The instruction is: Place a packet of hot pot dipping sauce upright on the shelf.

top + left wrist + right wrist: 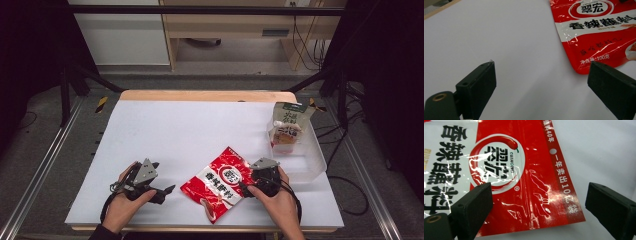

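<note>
A red and white sauce packet (220, 182) with black lettering lies flat on the white table near the front edge. My right gripper (248, 179) hovers at the packet's right end, open. In the right gripper view its gripper (537, 202) straddles the packet's (506, 170) red edge, one jaw over the print and the other over bare table. My left gripper (165, 180) rests left of the packet, open and holding nothing. In the left gripper view its gripper (541, 82) points across bare table, and the packet (596, 32) lies ahead to the upper right, its corner close to the right jaw.
A clear plastic bin (311, 161) stands at the table's right side, just behind my right hand. A green and white pouch (288, 127) stands upright in its far end. White table surface (190, 125) stretches behind and to the left of the packet.
</note>
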The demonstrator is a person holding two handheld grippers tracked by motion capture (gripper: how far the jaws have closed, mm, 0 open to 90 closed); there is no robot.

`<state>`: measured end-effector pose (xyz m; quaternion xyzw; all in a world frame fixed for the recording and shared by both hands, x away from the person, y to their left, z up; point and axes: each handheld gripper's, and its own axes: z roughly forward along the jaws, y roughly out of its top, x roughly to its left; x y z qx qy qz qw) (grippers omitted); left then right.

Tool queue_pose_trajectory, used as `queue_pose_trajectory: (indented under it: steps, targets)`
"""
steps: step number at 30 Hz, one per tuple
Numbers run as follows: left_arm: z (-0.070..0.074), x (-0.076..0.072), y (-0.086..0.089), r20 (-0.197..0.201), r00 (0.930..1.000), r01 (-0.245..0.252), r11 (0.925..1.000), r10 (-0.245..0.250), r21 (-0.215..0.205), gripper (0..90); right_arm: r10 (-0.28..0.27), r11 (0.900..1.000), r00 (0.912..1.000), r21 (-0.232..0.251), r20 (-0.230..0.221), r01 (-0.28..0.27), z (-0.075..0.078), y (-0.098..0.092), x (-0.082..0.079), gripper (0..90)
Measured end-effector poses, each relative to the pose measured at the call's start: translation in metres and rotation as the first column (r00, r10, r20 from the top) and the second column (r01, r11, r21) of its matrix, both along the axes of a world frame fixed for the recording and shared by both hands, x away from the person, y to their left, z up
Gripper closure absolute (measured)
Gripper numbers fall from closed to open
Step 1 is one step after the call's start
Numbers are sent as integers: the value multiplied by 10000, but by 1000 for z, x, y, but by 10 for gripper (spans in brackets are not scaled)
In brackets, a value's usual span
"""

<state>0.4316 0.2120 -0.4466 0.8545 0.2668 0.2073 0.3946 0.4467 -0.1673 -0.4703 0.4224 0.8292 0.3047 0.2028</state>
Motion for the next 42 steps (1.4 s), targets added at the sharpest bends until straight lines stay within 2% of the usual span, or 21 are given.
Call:
queue_pose_trajectory:
  steps: [3, 8, 15, 18, 22, 25, 27, 31, 33, 42]
  targets:
    - [0, 0, 0, -2, 10000, 28, 10000, -28, 9, 82, -86, 10000, 9999, -6, -128, 86, -1, -1, 1, 79]
    - [0, 0, 0, 14, 10000, 23, 10000, -23, 11, 83, 77, 9998, 9994, 180, -345, -71, -2, 2, 1, 90]
    - [0, 0, 0, 5, 10000, 10, 10000, -10, 9, 83, 78, 9979, 9996, 652, -281, -59, 2, 2, -3, 110]
    - [0, 0, 0, 9, 10000, -3, 10000, 3, 17, 83, 84, 9960, 9998, 893, -158, -70, 5, 2, -6, 128]
    - [0, 0, 0, 5, 10000, -13, 10000, 13, 18, 84, 91, 9926, 9997, 1215, -233, -63, 9, 5, -11, 173]
    - [0, 1, 0, -2, 10000, -34, 10000, 34, -29, 85, 175, 9932, 9995, 1154, -246, -145, 10, 6, -13, 217]
    - [0, 1, 1, -2, 10000, -34, 10000, 34, -10, 86, 161, 9935, 9992, 1132, -353, -120, 10, 7, -14, 258]
    - [0, 1, 1, -26, 10000, -44, 10000, 44, -14, 87, 34, 9969, 9995, 786, -327, -9, 10, 6, -14, 359]
    - [0, 2, 1, -40, 10000, -50, 10000, 50, -4, 87, -93, 9987, 9996, 497, -255, 106, 10, 6, -13, 444]
    - [0, 2, 0, -50, 10000, -46, 10000, 47, 29, 88, -703, 9974, 9974, -162, 124, 705, 9, 1, -9, 811]
